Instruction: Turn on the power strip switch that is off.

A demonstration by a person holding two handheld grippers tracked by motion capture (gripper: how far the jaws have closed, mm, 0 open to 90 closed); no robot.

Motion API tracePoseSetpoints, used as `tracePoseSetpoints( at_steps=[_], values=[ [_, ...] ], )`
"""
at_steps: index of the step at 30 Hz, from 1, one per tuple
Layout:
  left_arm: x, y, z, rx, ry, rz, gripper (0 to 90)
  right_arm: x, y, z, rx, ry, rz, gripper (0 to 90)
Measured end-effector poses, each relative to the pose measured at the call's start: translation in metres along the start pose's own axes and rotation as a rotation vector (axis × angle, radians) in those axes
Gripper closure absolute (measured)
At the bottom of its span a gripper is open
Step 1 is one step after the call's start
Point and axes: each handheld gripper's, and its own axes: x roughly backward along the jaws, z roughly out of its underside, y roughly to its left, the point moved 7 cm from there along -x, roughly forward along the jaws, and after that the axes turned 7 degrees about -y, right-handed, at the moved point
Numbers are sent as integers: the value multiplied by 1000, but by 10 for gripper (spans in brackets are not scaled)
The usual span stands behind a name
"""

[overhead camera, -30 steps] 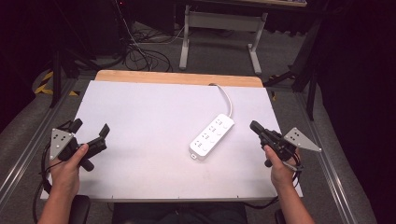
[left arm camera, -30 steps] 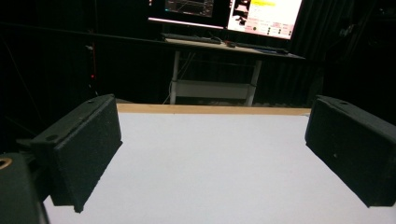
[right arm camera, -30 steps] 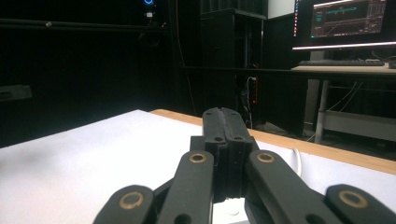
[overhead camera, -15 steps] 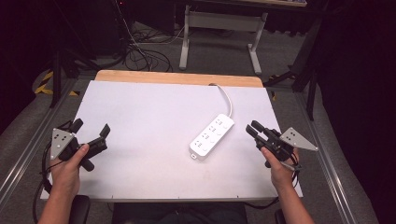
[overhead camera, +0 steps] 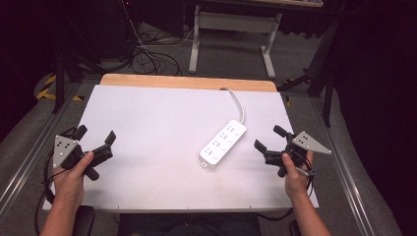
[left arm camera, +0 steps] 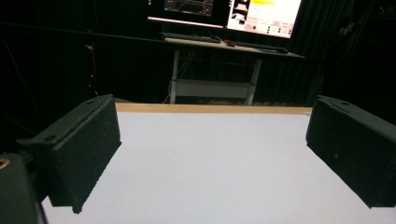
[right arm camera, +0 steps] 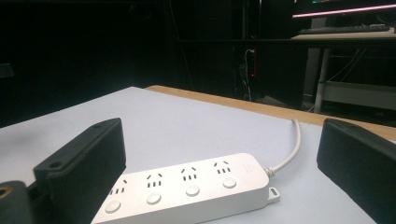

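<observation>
A white power strip with several sockets lies slantwise on the white table, right of centre. Its white cable runs off toward the far edge. My right gripper hovers just right of the strip, pointing at it. Its jaws have just been opening and stand open with nothing between them. In the right gripper view the strip lies close ahead of the open gripper, not touched. My left gripper stays open near the table's left edge. The left gripper view shows its gripper over bare table.
A wooden strip borders the table's far edge. Beyond it stand a desk frame and loose floor cables. Lit monitors sit on that desk. Metal rails run along both sides of the table.
The right gripper's jaws have gone from shut to wide open, with the hand nearly in place. The left gripper and the power strip have not moved.
</observation>
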Motion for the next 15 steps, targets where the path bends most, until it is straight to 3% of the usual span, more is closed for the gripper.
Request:
tracePoseSetpoints(
  at_steps=[15],
  values=[
    [1, 0, 0, -2, 1, -1, 34, -1, 1, 0, 13, 2, -3, 19]
  ],
)
